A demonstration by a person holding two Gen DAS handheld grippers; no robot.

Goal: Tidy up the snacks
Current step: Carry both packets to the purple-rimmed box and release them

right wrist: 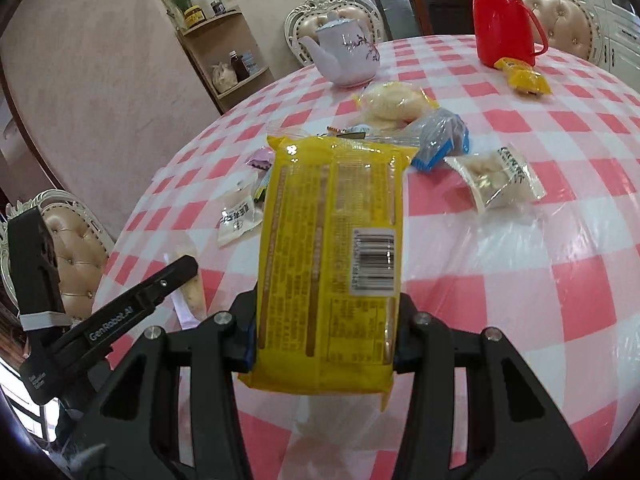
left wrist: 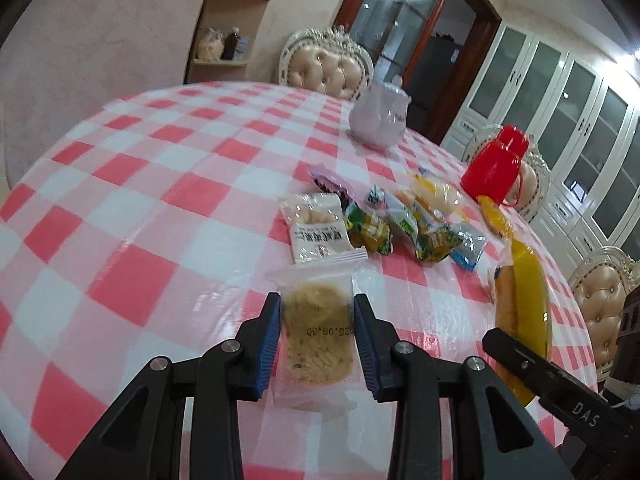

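**Both grippers hold a snack above the checked table**

The left gripper (left wrist: 316, 340) pinches a clear cracker packet (left wrist: 316, 332) between its blue pads (left wrist: 267, 344), lifted off the pink-and-white cloth (left wrist: 140, 200). The right gripper (right wrist: 326, 336) is clamped on a yellow biscuit pack (right wrist: 332, 248), barcode side up, also clear of the table.

In the left wrist view, the loose snack pile (left wrist: 380, 224) lies at about 1 o'clock, well apart from the held packet. A white teapot (left wrist: 378, 120) stands beyond it at 1 o'clock, and a red flask (left wrist: 496, 168) at 2 o'clock. In the right wrist view, a clear bag (right wrist: 500, 180) lies alone at 2 o'clock, and a small yellow packet (right wrist: 524, 78) sits touching or just beside the flask.

Judged from this, the step in hand is carrying two picked snacks toward a sorted spot. The next move calls for choosing a bare patch of cloth and setting each one down flat, like with like, without scattering the pile.
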